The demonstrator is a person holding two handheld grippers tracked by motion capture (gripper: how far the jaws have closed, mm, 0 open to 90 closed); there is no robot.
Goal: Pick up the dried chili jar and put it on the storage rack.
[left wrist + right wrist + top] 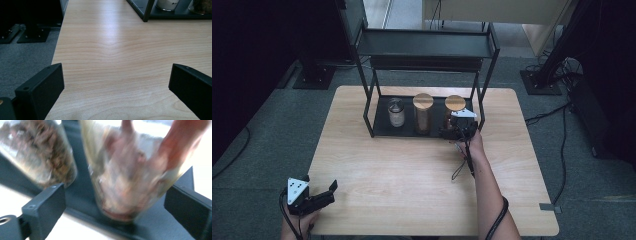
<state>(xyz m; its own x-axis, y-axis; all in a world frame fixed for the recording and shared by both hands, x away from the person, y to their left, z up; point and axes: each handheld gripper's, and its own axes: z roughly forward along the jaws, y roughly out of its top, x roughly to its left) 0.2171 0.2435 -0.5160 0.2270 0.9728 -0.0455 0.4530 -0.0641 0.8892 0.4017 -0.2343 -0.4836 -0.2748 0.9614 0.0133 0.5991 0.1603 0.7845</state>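
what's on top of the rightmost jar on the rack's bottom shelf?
A round wooden lid caps the rightmost jar. The right gripper covers the jar's lower front; the blurred contents look reddish-brown.

A clear glass jar (454, 116) with a round wooden lid stands upright at the right end of a black rack's (382, 131) bottom shelf, last in a row of three jars. It holds reddish-brown pieces, seen blurred in the right gripper view (130, 175). The middle jar (422, 114), also wooden-lidded, stands just beside it on its left, apart from it.
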